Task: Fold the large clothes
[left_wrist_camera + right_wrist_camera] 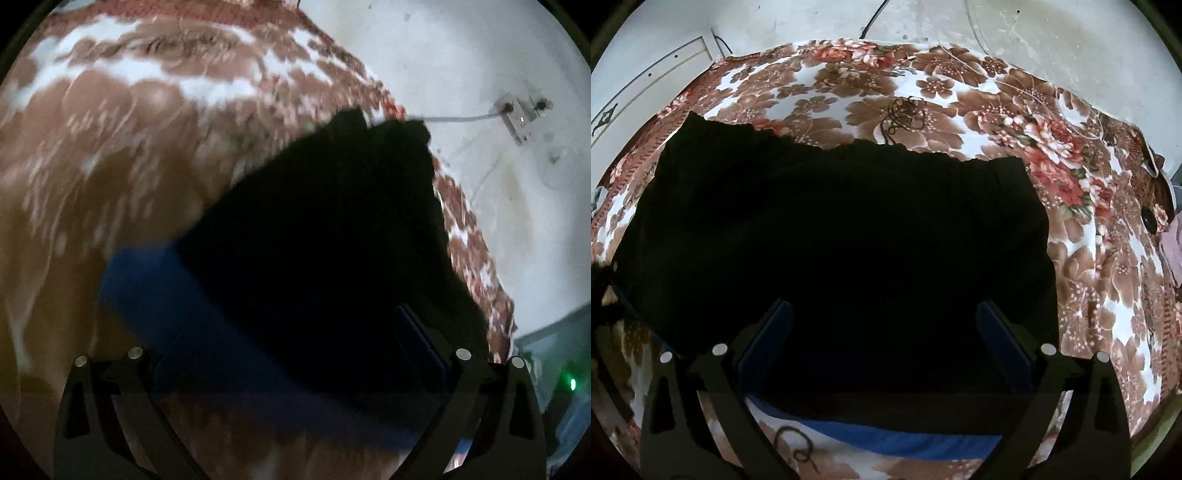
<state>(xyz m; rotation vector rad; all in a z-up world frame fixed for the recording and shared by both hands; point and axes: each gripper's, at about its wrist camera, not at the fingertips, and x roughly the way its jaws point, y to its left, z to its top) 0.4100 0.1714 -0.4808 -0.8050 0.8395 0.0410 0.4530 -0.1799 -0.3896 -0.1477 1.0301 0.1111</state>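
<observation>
A large black garment point(842, 229) lies spread flat on a floral bedspread point(960, 96), with a blue fabric layer point(905, 439) showing under its near edge. My right gripper point(884, 317) hangs open just above the garment's near part, fingers point(1004, 332) wide apart, holding nothing. In the blurred left wrist view the black garment point(332, 229) reaches up to the right, with the blue layer point(155, 295) at its left. My left gripper point(291, 332) is open over it; the left finger is hard to tell from the blue cloth.
The bedspread point(110, 147) covers the bed up to a white wall point(461, 55) bearing a wall socket with a cable point(517, 114). Loose dark thread point(798, 443) lies near the front edge. A pinkish cloth point(1172, 247) sits at the far right.
</observation>
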